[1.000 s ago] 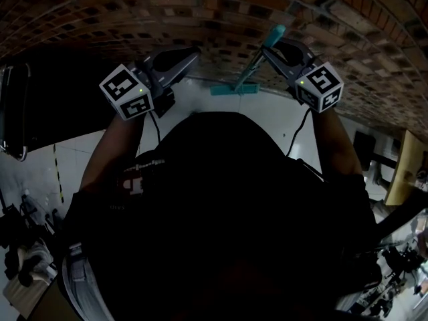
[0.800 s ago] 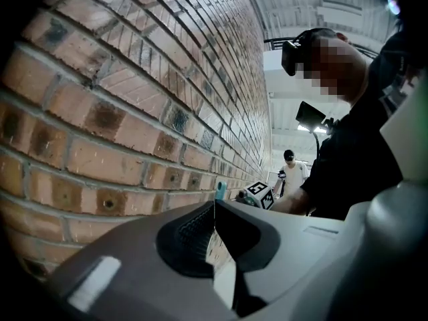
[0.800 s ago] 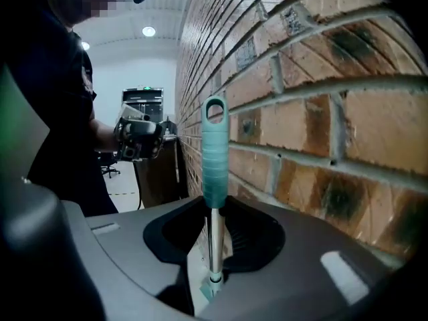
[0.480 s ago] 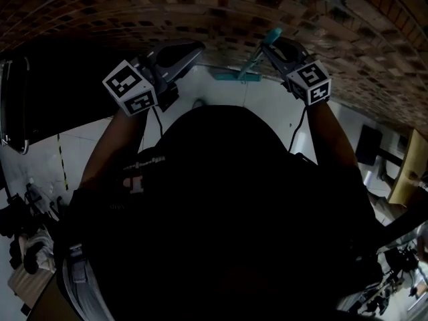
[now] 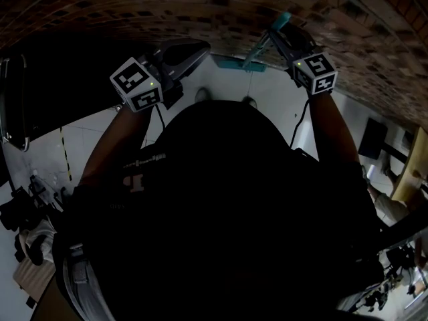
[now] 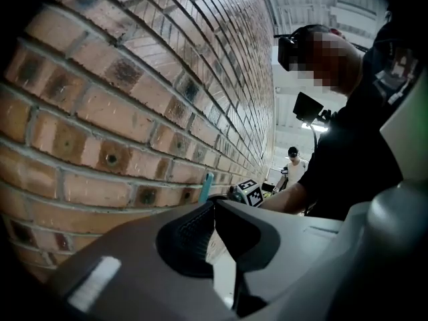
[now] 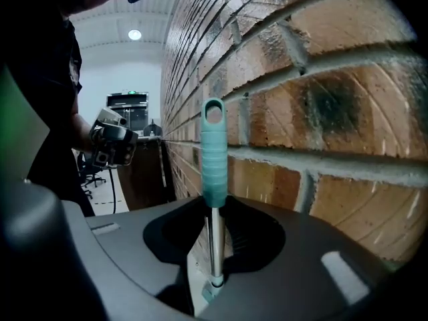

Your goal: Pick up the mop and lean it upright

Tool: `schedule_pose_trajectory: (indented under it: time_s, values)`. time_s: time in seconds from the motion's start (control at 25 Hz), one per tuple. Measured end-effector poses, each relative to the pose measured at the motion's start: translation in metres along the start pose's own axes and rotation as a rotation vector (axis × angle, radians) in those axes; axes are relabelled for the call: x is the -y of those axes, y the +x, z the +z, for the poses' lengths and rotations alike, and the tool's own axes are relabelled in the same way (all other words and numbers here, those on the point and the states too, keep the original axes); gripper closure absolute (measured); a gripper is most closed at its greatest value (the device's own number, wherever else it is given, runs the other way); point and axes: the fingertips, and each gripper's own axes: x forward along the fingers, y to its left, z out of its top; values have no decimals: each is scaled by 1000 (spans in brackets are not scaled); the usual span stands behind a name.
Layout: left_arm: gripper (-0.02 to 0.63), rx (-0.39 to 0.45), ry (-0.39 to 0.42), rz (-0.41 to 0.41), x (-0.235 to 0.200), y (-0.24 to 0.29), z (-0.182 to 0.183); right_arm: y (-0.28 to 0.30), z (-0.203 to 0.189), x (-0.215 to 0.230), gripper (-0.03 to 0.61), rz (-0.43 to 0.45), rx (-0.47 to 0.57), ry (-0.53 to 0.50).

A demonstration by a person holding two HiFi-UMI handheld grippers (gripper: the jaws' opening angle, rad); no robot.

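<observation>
The brick wall (image 5: 134, 5) is filling the top of the head view, with white floor (image 5: 274, 95) lying open below it. Only that view is showing the mop (image 5: 234, 63) head at the wall's foot. The right tongs (image 7: 214, 212) are pinching its pole, upper right. The left tongs (image 6: 214, 206) are sitting closed and empty, upper left.

Both arms (image 5: 331, 132) forward, left hand-held gripper (image 6: 214, 209) empty, jaws together; right hand-held gripper (image 7: 214, 212) tight on mop (image 7: 214, 159).
</observation>
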Motion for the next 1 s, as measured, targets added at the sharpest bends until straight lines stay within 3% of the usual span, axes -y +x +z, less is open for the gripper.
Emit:
schedule_pose_trajectory:
  time_s: [0.32,0.68,1.0]
  values:
    - [612,1,-16,-13,1,4,0,3,-3,11,460,-47,-21,16]
    - [612,10,-14,-21,2,6,2,-1,0,8,388,-73,-27,17]
    - [612,27,-3,-34,2,7,3,-14,2,7,379,-118,-43,2]
